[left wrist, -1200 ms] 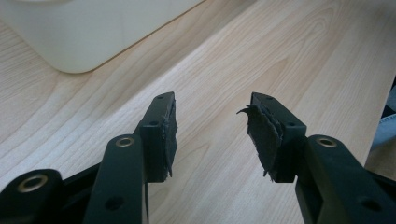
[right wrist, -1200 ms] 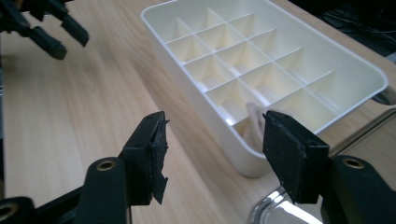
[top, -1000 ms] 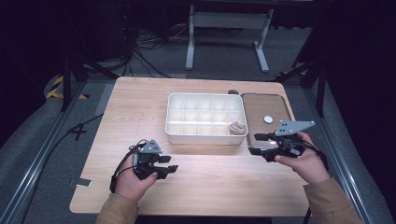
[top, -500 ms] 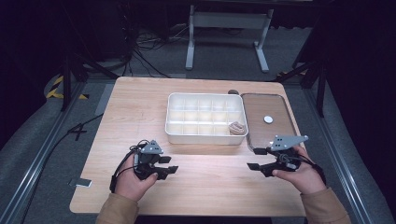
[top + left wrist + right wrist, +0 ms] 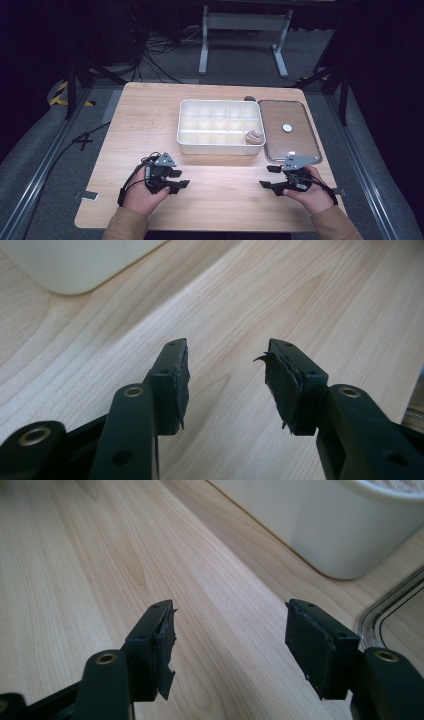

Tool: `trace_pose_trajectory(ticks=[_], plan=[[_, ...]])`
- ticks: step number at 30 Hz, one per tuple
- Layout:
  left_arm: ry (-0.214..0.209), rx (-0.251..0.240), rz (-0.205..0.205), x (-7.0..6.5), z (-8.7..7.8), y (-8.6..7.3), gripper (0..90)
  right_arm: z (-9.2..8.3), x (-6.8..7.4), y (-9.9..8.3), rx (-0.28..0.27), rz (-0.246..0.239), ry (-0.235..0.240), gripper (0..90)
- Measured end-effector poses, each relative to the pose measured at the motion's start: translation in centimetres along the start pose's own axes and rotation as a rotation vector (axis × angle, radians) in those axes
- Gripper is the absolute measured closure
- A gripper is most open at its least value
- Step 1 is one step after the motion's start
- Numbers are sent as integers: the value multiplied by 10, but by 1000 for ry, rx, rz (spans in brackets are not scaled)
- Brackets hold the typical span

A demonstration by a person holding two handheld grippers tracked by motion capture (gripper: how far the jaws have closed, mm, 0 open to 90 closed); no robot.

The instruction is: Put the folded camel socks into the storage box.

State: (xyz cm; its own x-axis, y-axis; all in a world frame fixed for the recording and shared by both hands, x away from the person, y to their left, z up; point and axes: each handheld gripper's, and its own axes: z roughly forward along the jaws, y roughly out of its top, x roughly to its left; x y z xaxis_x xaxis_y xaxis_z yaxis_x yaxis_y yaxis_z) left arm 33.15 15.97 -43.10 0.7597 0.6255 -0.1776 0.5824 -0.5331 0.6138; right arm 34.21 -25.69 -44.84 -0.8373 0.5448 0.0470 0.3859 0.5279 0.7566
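The white compartment tray (image 5: 220,127) stands near the middle of the wooden worktop (image 5: 145,120), toward its far half. A small tan item (image 5: 253,136) lies in the tray's near right corner compartment; what it is cannot be told. The other compartments appear bare. Just beside the tray on its right lies a clear lid (image 5: 289,131) with rounded corners, flat on the worktop, bearing a small white disc (image 5: 287,128) near its centre.

The right tongs (image 5: 274,176) rest low over the worktop at the near right, just in front of the lid's near edge and apart from it. Their jaws have just been opening and now stand wide apart with nothing between them. In the right gripper view, the right tongs (image 5: 227,645) show bare wood between the pads, with a corner of the tray (image 5: 345,525) ahead to the right and the lid's rim (image 5: 385,610) at the right edge.

The left tongs (image 5: 176,179) sit at the near left, in front of the tray's left end and well clear of it. Their jaws are apart and hold nothing. In the left gripper view, the left tongs (image 5: 226,382) frame bare wood, and the tray's rounded corner (image 5: 75,265) appears at the upper left. The pad lining on both sets of tongs looks frayed at its edges
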Motion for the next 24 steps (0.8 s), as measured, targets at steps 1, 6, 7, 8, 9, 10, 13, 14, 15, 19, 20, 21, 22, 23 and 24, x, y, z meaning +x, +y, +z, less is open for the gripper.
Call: trace_pose_trajectory(ticks=[1, 6, 7, 8, 9, 10, 13, 14, 15, 19, 20, 21, 22, 23, 24], plan=[[-2, 3, 0, 0, 1, 0, 525, 2, 0, -2, 9, 5, 1, 369], [0, 27, 7, 0, 3, 0, 519, 14, 5, -13, 45, -2, -19, 370], [1, 29, 9, 0, 3, 0, 518, 16, 7, -15, 53, -12, -26, 373], [0, 30, 8, 1, 4, 0, 517, 18, 8, -16, 52, -18, -30, 373], [-4, 31, 4, 1, 4, -1, 516, 19, 9, -17, 52, -21, -30, 372], [-4, 34, 4, 1, 4, -1, 516, 20, 10, -18, 53, -20, -27, 371], [-6, 38, -1, 2, 6, -2, 512, 23, 13, -18, 58, -29, -17, 366], [-5, 42, -1, 2, 7, -2, 510, 24, 14, -19, 59, -32, -13, 366], [-7, 46, -7, 2, 7, -2, 510, 25, 14, -19, 58, -34, -13, 363], [-9, 46, -9, 4, 7, -3, 509, 27, 16, -19, 59, -46, -11, 354], [-9, 46, -9, 4, 7, -3, 508, 26, 16, -19, 55, -45, -12, 354], [-7, 48, -13, 4, 7, -3, 506, 26, 16, -19, 49, -44, -14, 354], [-3, 43, -16, 4, 7, -4, 503, 25, 15, -19, 42, -46, -18, 354], [-1, 43, -14, 5, 7, -4, 500, 24, 14, -18, 35, -43, -22, 354], [-1, 43, -14, 5, 7, -4, 495, 23, 13, -18, 29, -39, -25, 354]])
